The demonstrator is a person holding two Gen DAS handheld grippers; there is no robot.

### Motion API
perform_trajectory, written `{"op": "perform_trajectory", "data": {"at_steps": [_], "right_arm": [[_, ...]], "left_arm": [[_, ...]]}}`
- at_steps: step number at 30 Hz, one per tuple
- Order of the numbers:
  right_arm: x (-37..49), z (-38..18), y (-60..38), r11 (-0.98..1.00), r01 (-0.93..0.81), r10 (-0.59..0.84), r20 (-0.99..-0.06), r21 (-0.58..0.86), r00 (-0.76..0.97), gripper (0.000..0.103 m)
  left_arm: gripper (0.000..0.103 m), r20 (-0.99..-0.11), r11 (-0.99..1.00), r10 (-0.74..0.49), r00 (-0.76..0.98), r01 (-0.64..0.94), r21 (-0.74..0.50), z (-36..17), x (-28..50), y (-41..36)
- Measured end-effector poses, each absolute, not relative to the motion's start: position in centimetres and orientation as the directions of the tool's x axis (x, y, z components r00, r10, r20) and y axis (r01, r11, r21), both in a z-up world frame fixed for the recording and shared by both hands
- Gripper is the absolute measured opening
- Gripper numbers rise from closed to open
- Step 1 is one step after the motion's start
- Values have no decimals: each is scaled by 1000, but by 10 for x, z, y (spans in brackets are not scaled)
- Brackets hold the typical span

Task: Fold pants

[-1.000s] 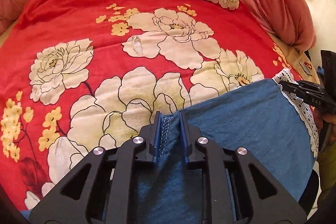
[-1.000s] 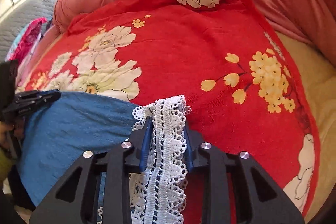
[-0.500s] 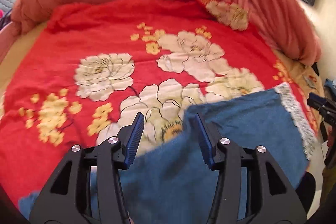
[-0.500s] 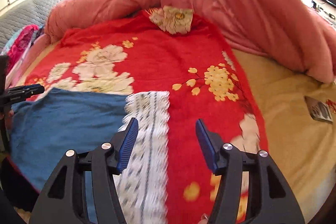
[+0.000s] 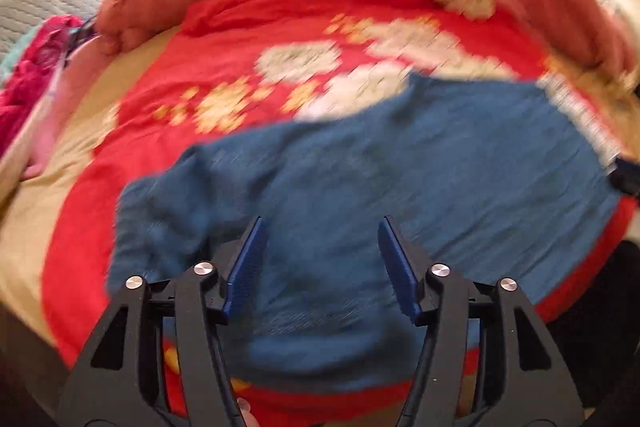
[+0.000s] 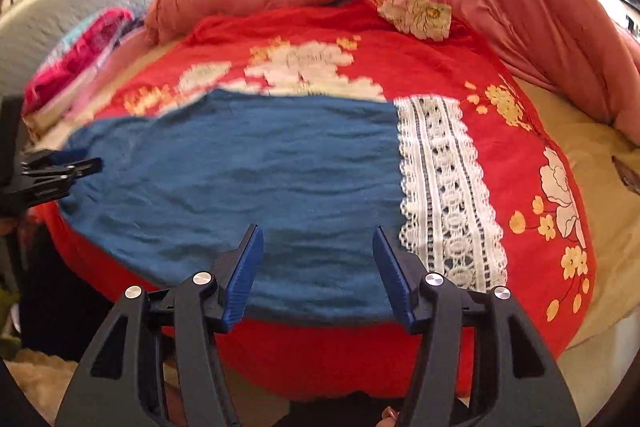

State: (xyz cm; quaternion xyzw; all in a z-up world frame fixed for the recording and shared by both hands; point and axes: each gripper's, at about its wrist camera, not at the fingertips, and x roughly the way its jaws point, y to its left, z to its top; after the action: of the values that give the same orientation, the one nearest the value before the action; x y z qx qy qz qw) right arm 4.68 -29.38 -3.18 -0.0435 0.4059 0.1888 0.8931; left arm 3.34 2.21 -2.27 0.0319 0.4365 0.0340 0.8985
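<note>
The blue woven pants with a white lace hem band [image 6: 248, 179] are lying spread flat across the red floral blanket [image 6: 460, 67] on the bed, near its front edge, apparently laid out so a fold can be made over a smooth layer. The left tool [image 5: 320, 263] is hovering above the cloth with its blue-padded jaws standing wide apart and nothing between them; the right tool [image 6: 318, 267] is likewise gaping and gripping nothing, poised over the near edge of the fabric. Judging from this, both are free to choose fresh grip points, probably at one end, for the next fold. The right wrist view is showing the lace band [image 6: 444, 187] sharply, lying flat at the right end of the garment, and is catching the left tool at its far left edge by the opposite end. The left wrist view is heavily blurred, but it is showing what the other misses: the left end of the pants is bunching into a rumpled lump [image 5: 160, 211] that may need smoothing.
</note>
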Motion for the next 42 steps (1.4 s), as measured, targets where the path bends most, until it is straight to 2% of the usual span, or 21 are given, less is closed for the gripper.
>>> {"op": "perform_trajectory", "data": {"at_steps": [2, 4, 6, 10, 13, 17, 20, 27, 33, 37, 42], "right_arm": [[52, -42, -300, 950, -309, 230, -783, 51, 578, 61], [56, -52, -316, 967, -237, 210, -810, 91, 547, 62], [56, -53, -328, 960, -212, 271, -790, 182, 549, 62], [50, -49, -329, 958, -208, 283, -779, 198, 559, 62], [42, -34, -349, 938, -179, 345, -728, 298, 592, 62], [29, -16, -375, 944, -129, 313, -696, 304, 646, 68], [19, -12, -391, 950, -94, 282, -688, 299, 669, 68], [10, -15, -408, 944, -67, 278, -672, 322, 686, 69], [17, -24, -411, 929, -60, 306, -671, 364, 675, 69], [28, -28, -411, 921, -55, 319, -668, 385, 673, 69], [39, -32, -407, 917, -64, 333, -671, 393, 662, 69]], "left_arm": [[52, -795, 997, 82, 601, -58, 58, -31, 31, 34], [53, -795, 999, 44, 605, -52, 15, -36, 29, 42], [54, -796, 998, 5, 606, -54, -35, -40, 31, 51], [55, -784, 998, 14, 620, -62, -31, -36, 27, 46], [59, -766, 997, -55, 640, -5, -76, -17, 19, 37], [60, -744, 996, -91, 662, 71, -58, 7, 15, 18], [67, -724, 991, -125, 678, 125, -54, 28, 20, -1], [72, -709, 943, -286, 644, 322, -88, 55, 68, -71], [73, -736, 892, -307, 603, 453, -1, 52, 116, -147], [74, -759, 843, -367, 537, 537, -28, 46, 145, -187], [74, -796, 818, -356, 489, 576, -13, 34, 179, -218]]}}
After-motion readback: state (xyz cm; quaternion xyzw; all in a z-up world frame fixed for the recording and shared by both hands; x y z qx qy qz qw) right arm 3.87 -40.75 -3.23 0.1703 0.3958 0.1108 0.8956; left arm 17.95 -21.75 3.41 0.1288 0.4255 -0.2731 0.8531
